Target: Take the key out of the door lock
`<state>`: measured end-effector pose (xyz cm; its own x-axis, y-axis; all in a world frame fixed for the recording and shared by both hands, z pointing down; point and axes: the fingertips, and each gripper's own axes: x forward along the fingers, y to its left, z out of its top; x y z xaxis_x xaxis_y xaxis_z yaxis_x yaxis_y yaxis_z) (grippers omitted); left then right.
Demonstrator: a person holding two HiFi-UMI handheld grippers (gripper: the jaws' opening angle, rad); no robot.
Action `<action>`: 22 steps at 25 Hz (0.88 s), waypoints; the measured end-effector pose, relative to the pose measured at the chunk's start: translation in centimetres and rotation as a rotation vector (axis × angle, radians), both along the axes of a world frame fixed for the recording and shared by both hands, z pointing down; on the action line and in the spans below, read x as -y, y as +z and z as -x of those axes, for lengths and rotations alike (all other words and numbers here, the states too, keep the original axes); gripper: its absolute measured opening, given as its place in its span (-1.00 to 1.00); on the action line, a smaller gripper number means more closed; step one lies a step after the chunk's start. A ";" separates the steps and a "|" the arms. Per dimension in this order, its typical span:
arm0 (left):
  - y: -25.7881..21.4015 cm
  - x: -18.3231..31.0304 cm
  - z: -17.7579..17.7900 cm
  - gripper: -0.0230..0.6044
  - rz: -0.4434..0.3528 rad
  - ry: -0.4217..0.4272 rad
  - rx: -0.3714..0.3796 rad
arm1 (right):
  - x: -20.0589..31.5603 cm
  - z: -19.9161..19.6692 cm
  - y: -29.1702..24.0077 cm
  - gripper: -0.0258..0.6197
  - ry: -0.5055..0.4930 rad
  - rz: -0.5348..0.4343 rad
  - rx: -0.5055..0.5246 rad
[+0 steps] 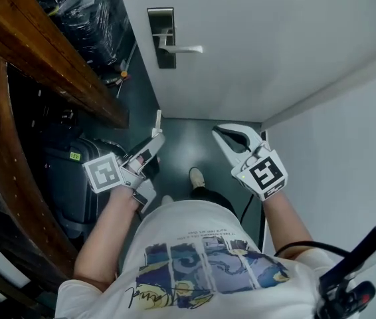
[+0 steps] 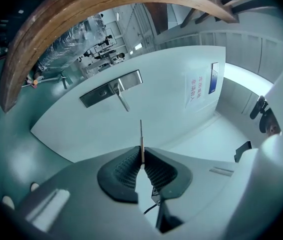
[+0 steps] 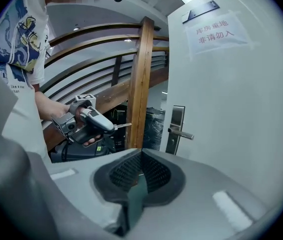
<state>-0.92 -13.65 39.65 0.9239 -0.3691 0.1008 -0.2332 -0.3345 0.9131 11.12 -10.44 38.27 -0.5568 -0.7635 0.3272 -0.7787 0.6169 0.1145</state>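
Observation:
My left gripper [image 1: 156, 137] is shut on a thin metal key [image 1: 157, 120], whose blade sticks out past the fingertips toward the door. In the left gripper view the key [image 2: 141, 136] stands edge-on between the closed pads [image 2: 126, 166], clear of the door. The lock plate [image 1: 162, 37] with its lever handle [image 1: 183, 48] is farther ahead on the white door; no key shows in it. My right gripper [image 1: 220, 134] is shut and empty, beside the left one. From the right gripper view, the left gripper [image 3: 112, 127] holds the key [image 3: 122, 125] short of the lock plate [image 3: 175, 129].
A wooden handrail [image 1: 48, 52] and post [image 3: 139, 84] run along the left. A dark suitcase [image 1: 75, 171] stands below it. A paper sign [image 3: 216, 29] is stuck on the door. A white wall [image 1: 347, 145] closes the right side. The person's shoe [image 1: 196, 177] is on the grey floor.

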 end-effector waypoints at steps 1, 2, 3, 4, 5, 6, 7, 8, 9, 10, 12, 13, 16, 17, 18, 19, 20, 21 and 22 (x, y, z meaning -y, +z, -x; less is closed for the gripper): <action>0.1 -0.4 0.2 -0.84 0.005 0.009 -0.002 | -0.6 0.4 -0.2 -0.91 0.012 0.000 0.001; 0.2 -0.9 0.3 -0.84 0.013 0.018 -0.005 | -1.1 0.8 -0.3 -0.91 0.020 0.000 -0.001; 0.3 -1.4 0.5 -0.84 0.022 0.028 -0.009 | -1.7 1.3 -0.3 -0.91 0.027 0.001 -0.003; 0.4 -1.9 0.7 -0.84 0.028 0.038 -0.010 | -2.1 1.7 -0.4 -0.91 0.034 0.004 -0.005; 0.4 -2.4 0.7 -0.84 0.027 0.050 -0.011 | -2.6 2.2 -0.4 -0.91 0.040 0.009 -0.007; 0.3 -2.9 0.8 -0.84 0.021 0.062 -0.009 | -3.0 2.6 -0.4 -0.91 0.046 0.015 -0.007; 0.3 -3.4 0.9 -0.84 0.013 0.075 -0.004 | -3.5 3.0 -0.4 -0.91 0.052 0.020 -0.006; 0.3 -3.8 1.0 -0.84 0.006 0.089 0.002 | -3.9 3.3 -0.4 -0.91 0.058 0.021 -0.006; 0.3 -4.2 1.0 -0.84 -0.001 0.104 0.007 | -4.4 3.6 -0.5 -0.91 0.066 0.019 -0.007; 0.3 -4.6 1.0 -0.84 -0.008 0.119 0.010 | -4.8 3.9 -0.6 -0.91 0.073 0.015 -0.008; 0.3 -5.1 1.1 -0.84 -0.016 0.137 0.010 | -5.4 4.4 -0.8 -0.91 0.079 0.008 -0.012; 0.2 -5.4 1.2 -0.84 -0.016 0.140 0.009 | -5.6 4.6 -0.9 -0.91 0.080 0.006 -0.013; 0.0 -5.9 1.5 -0.84 -0.012 0.142 0.004 | -6.2 5.3 -1.3 -0.91 0.084 0.006 -0.007; 0.0 -6.1 1.6 -0.84 -0.012 0.144 0.002 | -6.4 5.5 -1.3 -0.91 0.086 0.006 -0.008; -0.1 -6.3 1.6 -0.84 -0.015 0.150 -0.002 | -6.6 5.6 -1.4 -0.91 0.089 0.006 -0.010; -0.3 -6.4 1.5 -0.84 -0.020 0.159 -0.007 | -6.7 5.7 -1.4 -0.91 0.095 0.006 -0.014; -0.3 -6.5 1.5 -0.84 -0.023 0.166 -0.011 | -6.9 5.8 -1.5 -0.91 0.101 0.005 -0.017; -0.3 -6.6 1.5 -0.84 -0.023 0.172 -0.013 | -7.0 5.9 -1.5 -0.91 0.107 0.003 -0.020; -0.3 -6.7 1.6 -0.84 -0.020 0.174 -0.013 | -7.2 6.0 -1.6 -0.91 0.111 0.002 -0.021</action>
<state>-2.52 -6.96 39.35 0.9753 -0.2050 0.0827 -0.1583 -0.3867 0.9085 5.14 -3.25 36.69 -0.4616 -0.8193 0.3400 -0.8397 0.5272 0.1304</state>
